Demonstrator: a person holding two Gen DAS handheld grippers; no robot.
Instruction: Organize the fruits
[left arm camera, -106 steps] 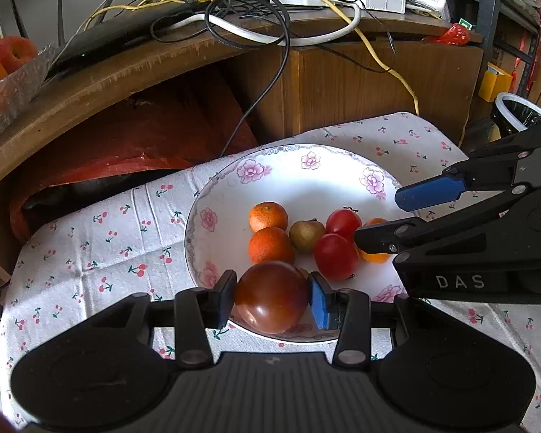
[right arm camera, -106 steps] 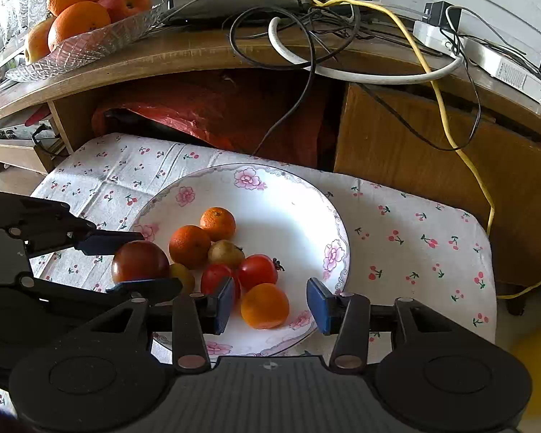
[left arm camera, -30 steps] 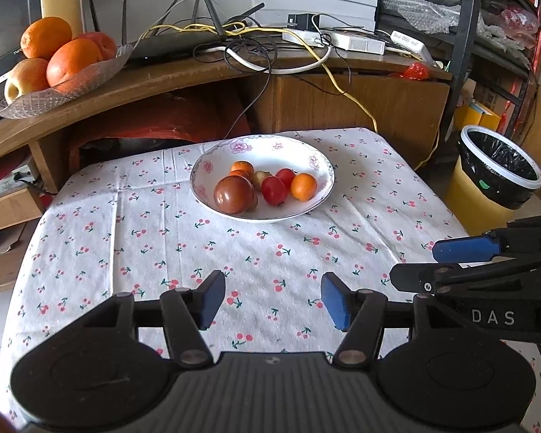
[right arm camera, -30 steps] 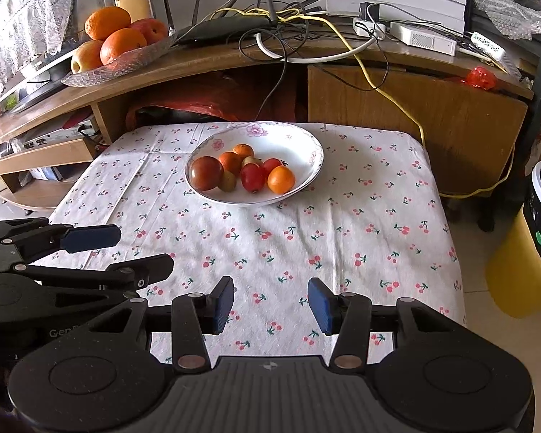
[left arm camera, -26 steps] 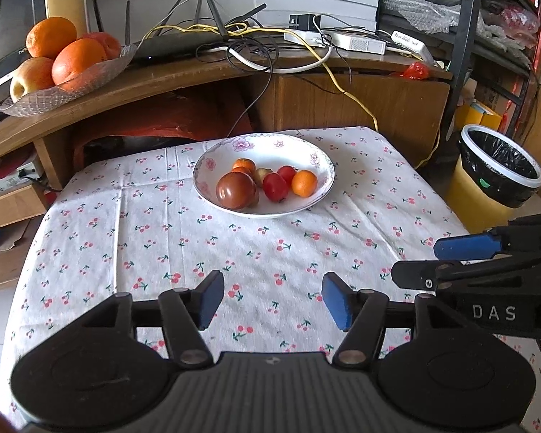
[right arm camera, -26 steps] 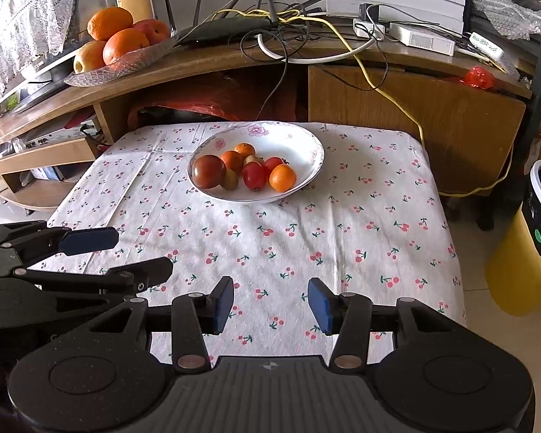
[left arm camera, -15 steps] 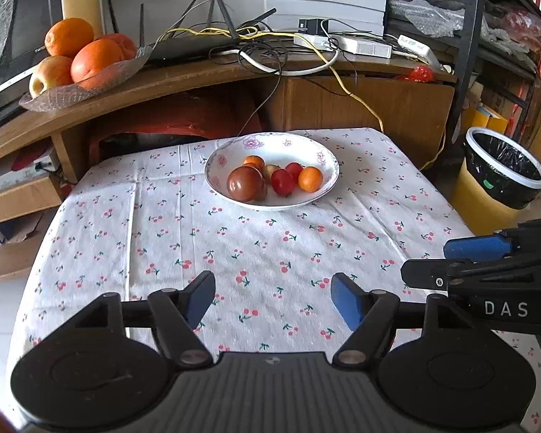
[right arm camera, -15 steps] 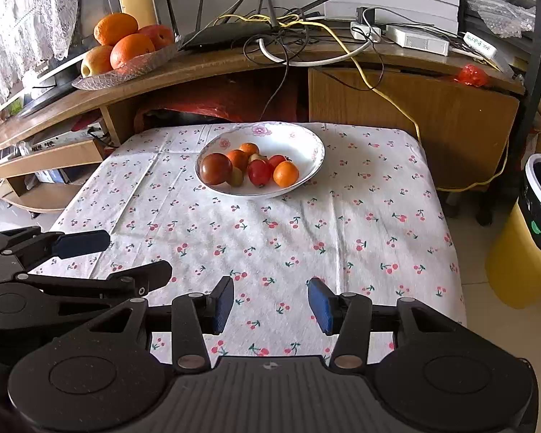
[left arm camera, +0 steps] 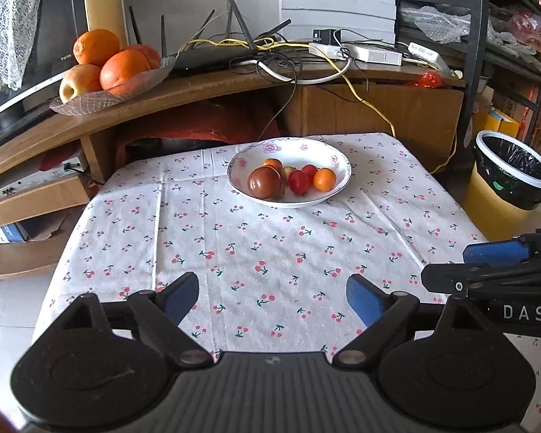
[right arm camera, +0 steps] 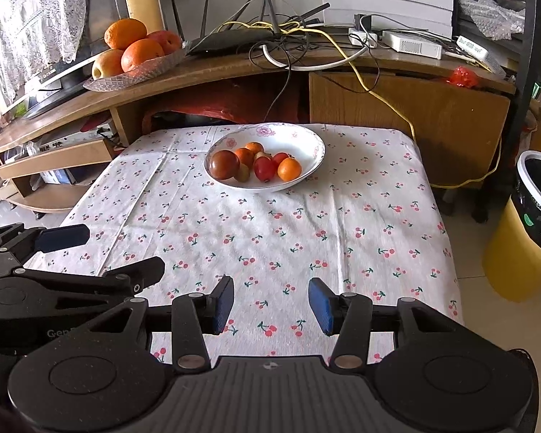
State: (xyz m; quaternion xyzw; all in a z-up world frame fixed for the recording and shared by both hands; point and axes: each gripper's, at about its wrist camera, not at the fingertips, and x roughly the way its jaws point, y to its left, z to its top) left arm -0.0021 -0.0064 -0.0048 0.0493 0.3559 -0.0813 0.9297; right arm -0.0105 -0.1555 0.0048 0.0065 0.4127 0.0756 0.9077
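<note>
White cloth with little red cherries covers the bench (left arm camera: 270, 252), and the white flowered bowl (left arm camera: 337, 187) sits on it at the far end. All the fruit is in the bowl. The biggest one is a dark red-brown tomato (left arm camera: 265, 182) at the left side of the bowl. Next to it, toward the middle of the bowl, are two small red tomatoes (left arm camera: 299, 182), and a little orange (left arm camera: 324, 179) sits at the right side of the bowl. Another small orange (left arm camera: 272, 163) lies behind the big tomato, toward the back of the bowl, and a small brownish fruit (right arm camera: 242, 172) is tucked in beside the big tomato. The fruits are bunched up and touching each other. The left claw (left arm camera: 272, 297) is well away from the bowl, over the near end of the bench, with its blue pads spread wide and nothing between them. The right claw (right arm camera: 270, 305) is also far from the bowl at the near end, released and holding nothing. The two claws are side by side. Behind the bowl, on a wooden shelf, a glass dish (left arm camera: 101, 99) holds big oranges and an apple. To the right of the bowl, on the floor, stands a yellow bin (left arm camera: 505, 187) with a black bag in it.
</note>
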